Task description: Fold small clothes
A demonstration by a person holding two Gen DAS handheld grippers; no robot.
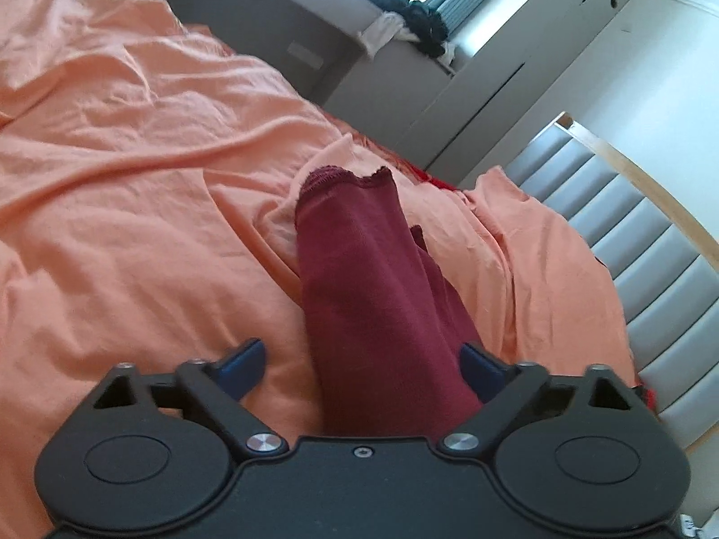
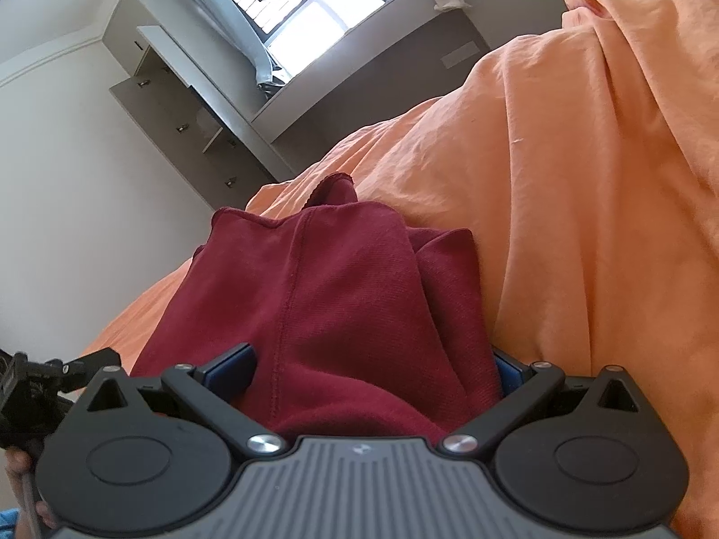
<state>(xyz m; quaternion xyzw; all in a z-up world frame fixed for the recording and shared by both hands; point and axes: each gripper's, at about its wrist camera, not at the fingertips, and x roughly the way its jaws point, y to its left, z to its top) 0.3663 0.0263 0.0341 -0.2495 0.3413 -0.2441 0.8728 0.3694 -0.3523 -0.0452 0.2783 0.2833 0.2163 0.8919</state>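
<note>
Lying between both open grippers' blue fingers [image 1: 245,361] (orange bedsheet [image 1: 135,179] beneath): maroon garment [image 1: 377,278]

The near end of the dark red cloth [image 1: 359,278] goes under the black body of the left gripper [image 1: 361,361], so that end is hidden. The right gripper [image 2: 375,373] has one blue pad almost fully covered by cloth, so its grip cannot be told.

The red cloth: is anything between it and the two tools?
No, nothing visible is in the way. The red cloth already runs between the open fingers of the left tool and the right tool, lying on the orange sheet.
</note>
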